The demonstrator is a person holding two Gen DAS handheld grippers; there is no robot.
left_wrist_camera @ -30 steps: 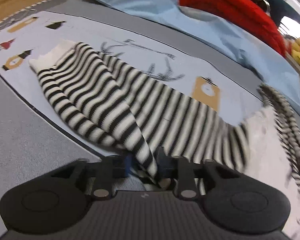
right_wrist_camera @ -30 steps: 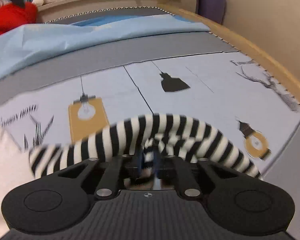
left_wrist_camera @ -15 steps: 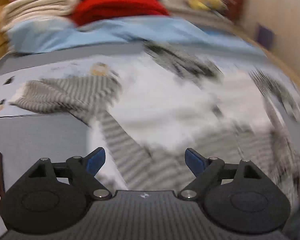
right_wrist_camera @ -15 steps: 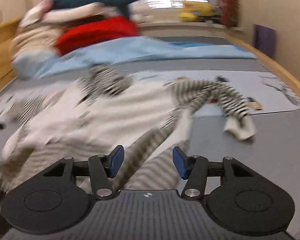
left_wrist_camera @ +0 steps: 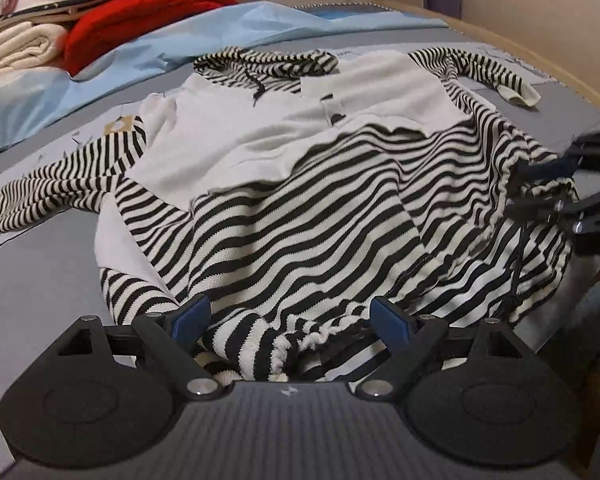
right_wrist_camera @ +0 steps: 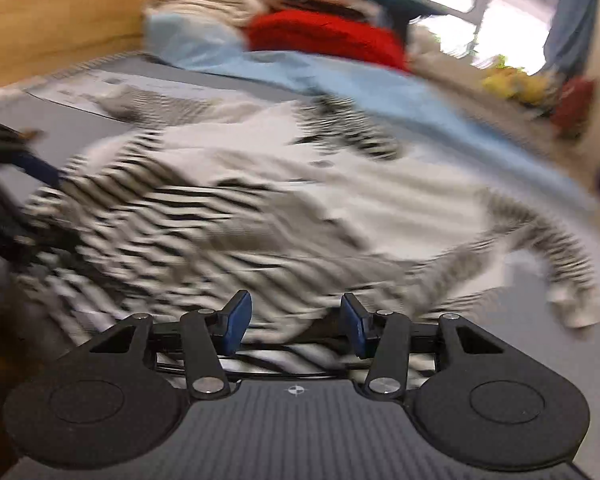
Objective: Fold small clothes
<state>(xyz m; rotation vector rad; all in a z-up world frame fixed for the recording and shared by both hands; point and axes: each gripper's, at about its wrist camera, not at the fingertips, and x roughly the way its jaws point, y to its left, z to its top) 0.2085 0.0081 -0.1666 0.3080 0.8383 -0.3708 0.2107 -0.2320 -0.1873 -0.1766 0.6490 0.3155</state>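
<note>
Striped hoodie (left_wrist_camera: 300,200) was what lay spread across the grey bed surface (left_wrist_camera: 32,280) in front of me, white upper panels toward the far side, black-and-white stripes nearer, its hood (left_wrist_camera: 260,62) up by the light blue sheet (left_wrist_camera: 160,36). One sleeve (left_wrist_camera: 60,184) trailed off to the left over the printed mat, the other (left_wrist_camera: 480,70) bent away at the far right. My left gripper (left_wrist_camera: 288,322) stood wide apart, its jaws having just been opening, and the rumpled hem sat bunched between the blue pads (left_wrist_camera: 190,316) without being pinched. My right gripper (right_wrist_camera: 296,320) showed a moderate gap; its jaws had just closed a little, striped fabric lay in the gap, and through the blur I saw no pad pressing on it. From the left wrist view its fingers reached in at the hoodie's right edge. A red garment (left_wrist_camera: 140,12) and folded cream fabric (left_wrist_camera: 16,52) were piled beyond the sheet.
</note>
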